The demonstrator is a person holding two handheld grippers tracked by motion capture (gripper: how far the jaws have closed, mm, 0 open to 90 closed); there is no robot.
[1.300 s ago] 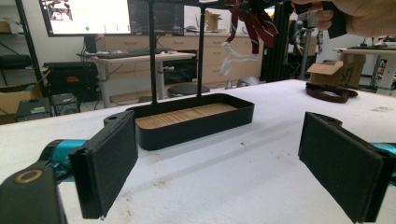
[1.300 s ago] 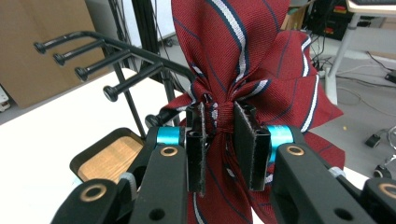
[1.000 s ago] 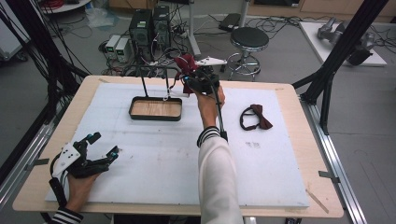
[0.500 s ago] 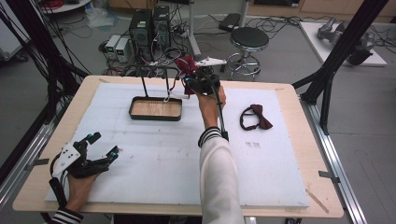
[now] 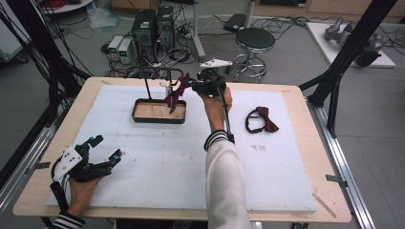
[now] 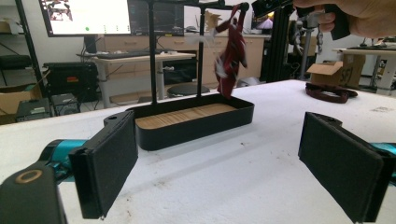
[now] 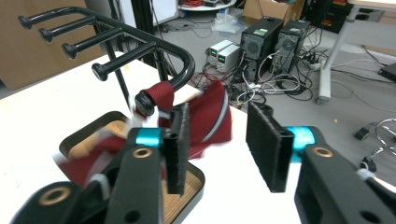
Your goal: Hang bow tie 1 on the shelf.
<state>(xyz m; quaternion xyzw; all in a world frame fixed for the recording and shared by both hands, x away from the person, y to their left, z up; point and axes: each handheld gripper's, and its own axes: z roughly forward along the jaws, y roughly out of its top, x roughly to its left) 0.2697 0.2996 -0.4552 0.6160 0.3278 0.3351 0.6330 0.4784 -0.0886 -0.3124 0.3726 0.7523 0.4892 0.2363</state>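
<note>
Red bow tie (image 7: 205,119): we logged it draped over a peg of the black rack (image 7: 140,44) above the tray (image 5: 159,111). Right gripper (image 7: 217,140) just beside it, jaws apart, empty. Left gripper (image 5: 98,160) wide, low on desk (image 5: 286,171). Second bow tie (image 5: 260,120) lay apart.

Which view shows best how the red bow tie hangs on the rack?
Right gripper view: the red bow tie is close up, looped over the end peg of the rack, beyond the open right gripper. Left gripper view shows it dangling over the tray, farther off. In the high view it is small.
</note>
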